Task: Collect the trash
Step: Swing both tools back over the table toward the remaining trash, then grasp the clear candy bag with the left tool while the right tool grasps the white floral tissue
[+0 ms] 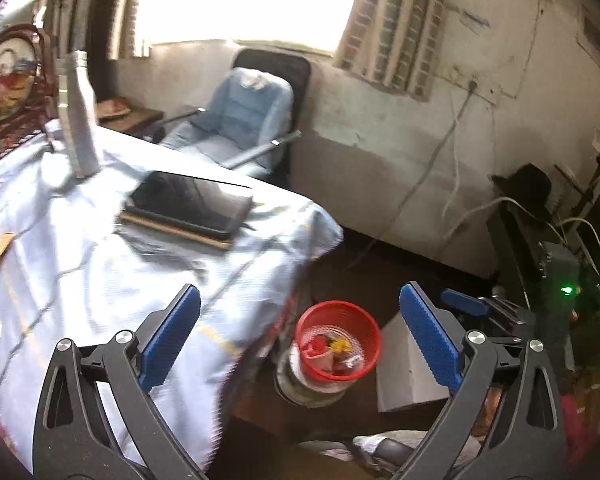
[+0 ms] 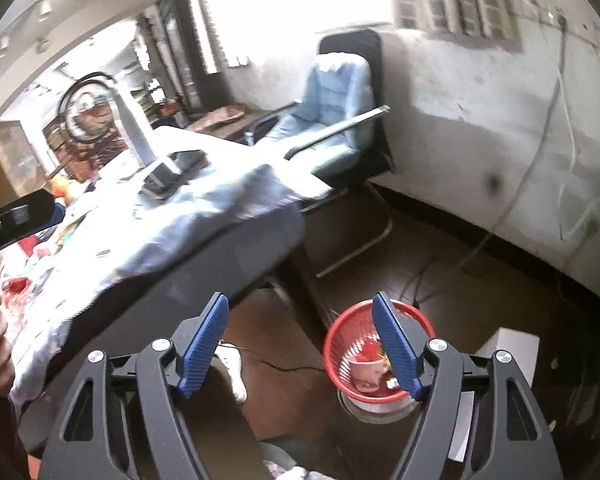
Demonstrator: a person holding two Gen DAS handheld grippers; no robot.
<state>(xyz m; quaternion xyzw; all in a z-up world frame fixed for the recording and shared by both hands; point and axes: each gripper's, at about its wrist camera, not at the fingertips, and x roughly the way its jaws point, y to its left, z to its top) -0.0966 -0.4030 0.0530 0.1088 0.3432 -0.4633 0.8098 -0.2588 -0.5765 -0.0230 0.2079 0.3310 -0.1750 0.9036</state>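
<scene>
Both grippers empty above the red bin.

Red mesh bin (image 1: 338, 340) sits on the floor just off the cloth-covered table (image 1: 100, 272) corner, atop a pale round base. Trash inside: a cup (image 2: 366, 368) and bright scraps, possibly wrappers, blurred. Left gripper (image 1: 300, 336) jaws spread wide, nothing between. Right gripper (image 2: 302, 346) likewise released, over the bin's near rim. A tablet (image 1: 192, 202) lies on the table, farther from the bin.

1. No text, brand, number or sign can be read in either view.
2. The round framed picture (image 1: 8, 80) behind the cloth-covered surface (image 1: 100, 280) shows coloured shapes only, too blurred to make out any wording.
3. The printed cup (image 2: 366, 368) in the red mesh plastic bin (image 2: 336, 344) bears a pattern, but no letters can be made out.
</scene>
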